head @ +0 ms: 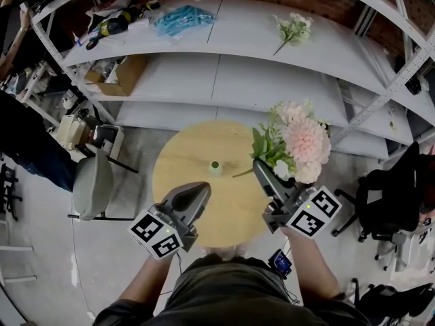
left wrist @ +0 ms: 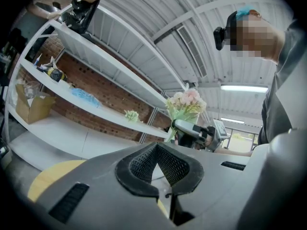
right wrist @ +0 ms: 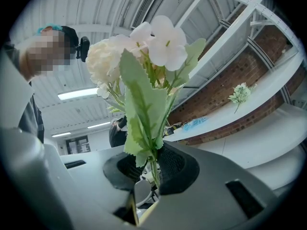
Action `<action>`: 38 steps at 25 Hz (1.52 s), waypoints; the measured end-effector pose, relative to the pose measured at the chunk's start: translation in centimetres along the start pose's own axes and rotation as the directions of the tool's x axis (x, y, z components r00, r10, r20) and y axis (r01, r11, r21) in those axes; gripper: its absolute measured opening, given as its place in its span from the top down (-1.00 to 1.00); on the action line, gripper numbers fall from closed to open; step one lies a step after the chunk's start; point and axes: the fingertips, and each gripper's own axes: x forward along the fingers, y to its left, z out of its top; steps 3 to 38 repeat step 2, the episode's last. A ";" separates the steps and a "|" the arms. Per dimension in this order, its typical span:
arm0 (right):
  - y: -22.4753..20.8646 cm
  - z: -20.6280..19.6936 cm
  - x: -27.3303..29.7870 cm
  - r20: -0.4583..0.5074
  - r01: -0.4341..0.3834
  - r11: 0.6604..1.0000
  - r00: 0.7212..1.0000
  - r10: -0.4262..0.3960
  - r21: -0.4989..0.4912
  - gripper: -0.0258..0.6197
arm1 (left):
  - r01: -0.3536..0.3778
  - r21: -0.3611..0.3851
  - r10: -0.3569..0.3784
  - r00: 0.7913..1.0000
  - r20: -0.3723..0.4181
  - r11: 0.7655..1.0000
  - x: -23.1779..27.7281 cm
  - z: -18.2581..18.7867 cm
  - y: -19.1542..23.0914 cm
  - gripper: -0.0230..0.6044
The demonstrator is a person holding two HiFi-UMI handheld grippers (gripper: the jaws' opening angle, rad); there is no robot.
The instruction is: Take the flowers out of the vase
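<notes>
Your right gripper (head: 259, 164) is squeezed tight on the green stems of the flowers (head: 304, 141). The flowers are out of the little green vase (head: 215, 166), just to its right. The vase stands on the round table (head: 178, 156). Your left gripper (head: 203, 186) is pinched together with nothing in it, near the vase, on your side.
</notes>
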 end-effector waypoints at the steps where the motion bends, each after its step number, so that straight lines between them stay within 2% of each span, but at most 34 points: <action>1: -0.1 0.1 -0.1 0.000 0.002 1.000 1.000 -0.002 -0.001 0.73 | -0.002 -0.001 0.002 1.000 0.000 1.000 0.0 0.0 0.0 0.91; 38: -0.2 0.1 -0.1 0.000 0.005 1.000 1.000 -0.005 -0.001 0.73 | -0.003 -0.002 0.003 1.000 -0.001 1.000 -0.1 0.0 0.1 0.91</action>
